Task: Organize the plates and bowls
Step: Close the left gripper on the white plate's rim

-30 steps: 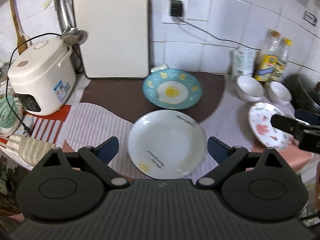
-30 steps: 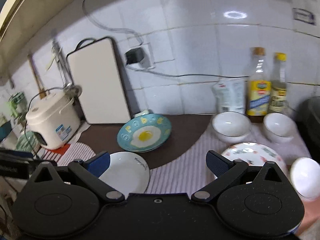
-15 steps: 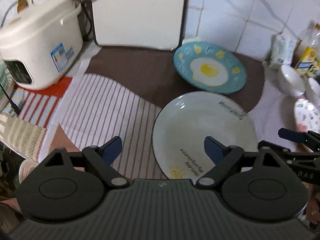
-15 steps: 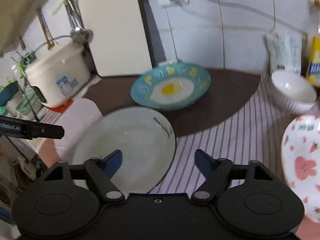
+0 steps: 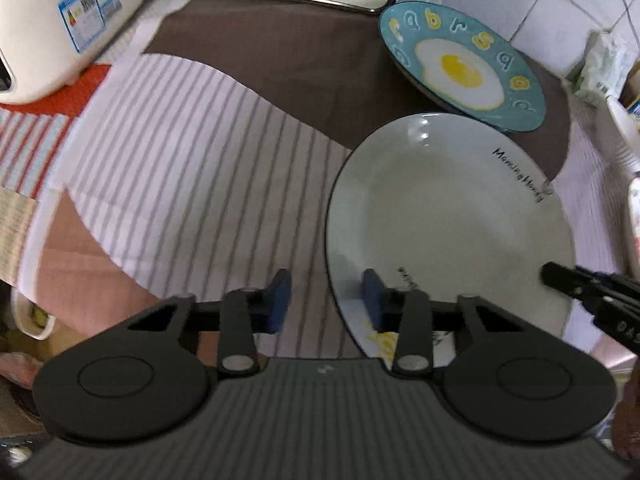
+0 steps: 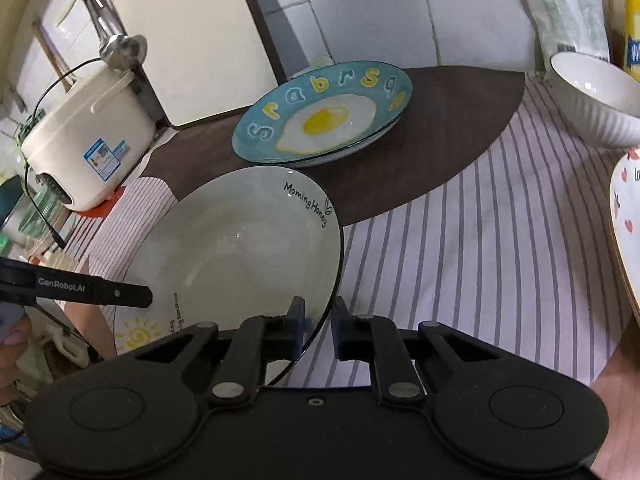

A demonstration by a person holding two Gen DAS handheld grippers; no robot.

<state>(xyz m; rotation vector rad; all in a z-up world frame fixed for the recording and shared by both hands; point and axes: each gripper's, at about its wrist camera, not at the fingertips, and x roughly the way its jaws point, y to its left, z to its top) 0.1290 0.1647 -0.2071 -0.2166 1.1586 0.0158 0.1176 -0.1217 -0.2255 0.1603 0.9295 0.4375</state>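
Note:
A white plate with black lettering lies on the striped cloth; it also shows in the right wrist view. My left gripper straddles its left rim, jaws narrowed but with a gap still showing. My right gripper straddles its right rim, jaws close on either side of the edge. A teal plate with a fried-egg picture sits behind it, also in the right wrist view. A white bowl and a floral plate are at the right.
A white rice cooker stands at the left, with a cutting board leaning on the tiled wall. A packet and a bottle stand at the back right. The brown mat covers the back of the counter.
Both grippers moved down to the white plate and narrowed their jaws around its opposite rims. The left view has swung left and lower.

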